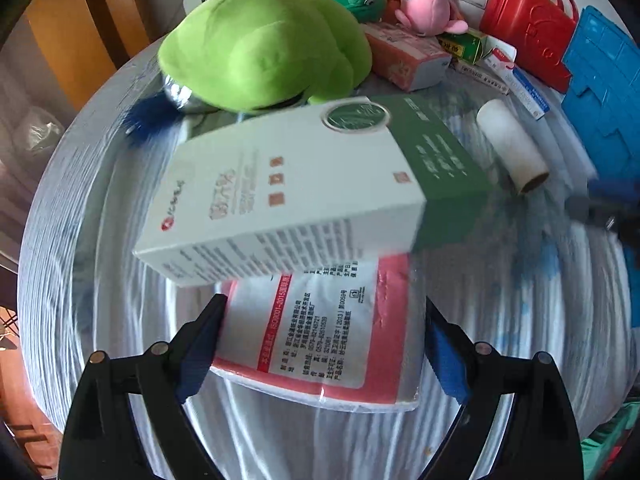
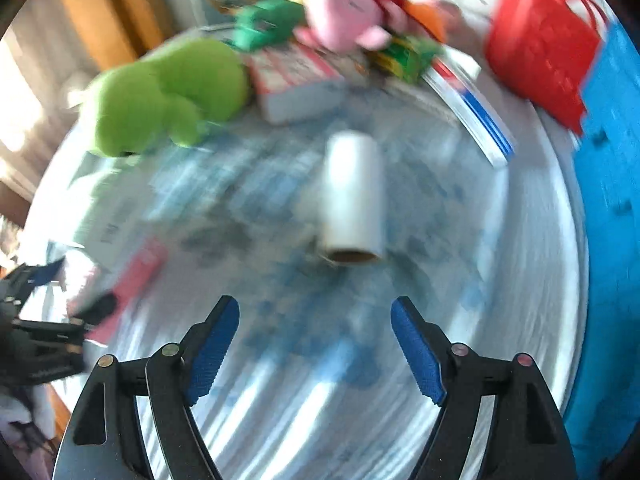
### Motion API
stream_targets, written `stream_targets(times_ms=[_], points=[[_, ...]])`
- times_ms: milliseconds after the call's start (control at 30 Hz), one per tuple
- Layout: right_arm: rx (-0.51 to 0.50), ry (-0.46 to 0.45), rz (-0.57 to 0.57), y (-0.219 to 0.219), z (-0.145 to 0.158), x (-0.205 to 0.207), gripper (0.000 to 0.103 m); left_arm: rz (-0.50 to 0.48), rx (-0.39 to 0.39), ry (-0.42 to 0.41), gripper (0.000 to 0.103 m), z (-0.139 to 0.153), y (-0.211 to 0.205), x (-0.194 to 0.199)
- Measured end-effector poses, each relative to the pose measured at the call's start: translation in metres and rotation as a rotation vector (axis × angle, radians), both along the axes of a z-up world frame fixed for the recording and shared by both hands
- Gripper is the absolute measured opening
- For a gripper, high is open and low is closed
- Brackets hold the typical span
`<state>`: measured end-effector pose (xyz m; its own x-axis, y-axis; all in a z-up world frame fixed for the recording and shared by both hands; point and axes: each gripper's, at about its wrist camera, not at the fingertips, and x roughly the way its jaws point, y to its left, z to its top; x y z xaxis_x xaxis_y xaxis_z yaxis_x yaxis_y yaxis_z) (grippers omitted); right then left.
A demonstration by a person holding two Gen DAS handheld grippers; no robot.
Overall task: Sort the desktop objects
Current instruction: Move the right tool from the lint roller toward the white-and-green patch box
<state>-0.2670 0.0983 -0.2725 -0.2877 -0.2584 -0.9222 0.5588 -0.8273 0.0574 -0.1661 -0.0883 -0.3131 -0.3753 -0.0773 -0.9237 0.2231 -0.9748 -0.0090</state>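
Table (image 1: 100,208): round, pale cloth with blue print; everything listed lies on it.

Blue tray (image 1: 600,92): rigid moulded plastic at the right edge. Probably light; take by a rim.

Green plush (image 1: 260,48): big, soft, at the far left. Squashes under a pinch; grip the body deep.

Red basket (image 1: 528,28): hard plastic with handles, far right beside the tray. Handles look like the obvious hold.

White-and-green box (image 1: 304,192): cardboard carton, mid-table, tilted, one end resting on the red packet. Likely light, crushable; hold across the narrow sides.

Red packet (image 1: 320,340): flat, glossy film wrap, near edge, directly between the left gripper's (image 1: 320,344) fingers. Jaws stand wide, pads beside its two long edges; contact cannot be told. Slippery surface; edge pinch judged best.

Pink plush (image 1: 424,0): small, soft, at the back among small cartons.

White roll (image 2: 354,196): cardboard core, lying on its side, centre, just ahead of the right gripper (image 2: 316,344). Jaws wide apart, nothing between them. Light, prone to rolling; pinch across the barrel.
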Motion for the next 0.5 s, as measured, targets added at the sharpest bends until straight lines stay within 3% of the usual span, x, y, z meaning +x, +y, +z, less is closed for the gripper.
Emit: stream_targets(times_ms=[133,300,500], points=[[-0.065,0.014,0.137,-0.042,0.027,0.013,0.079,0.027,0.012,0.001,0.091,-0.005,-0.011,0.011],[-0.1,0.018,0.3,-0.11,0.039,0.045,0.079,0.095,0.008,0.02,0.091,0.004,-0.04,0.042],[-0.076,-0.002,0.325,-0.15,0.023,0.055,0.079,0.288,-0.046,0.0,0.09,0.008,-0.103,0.094]])
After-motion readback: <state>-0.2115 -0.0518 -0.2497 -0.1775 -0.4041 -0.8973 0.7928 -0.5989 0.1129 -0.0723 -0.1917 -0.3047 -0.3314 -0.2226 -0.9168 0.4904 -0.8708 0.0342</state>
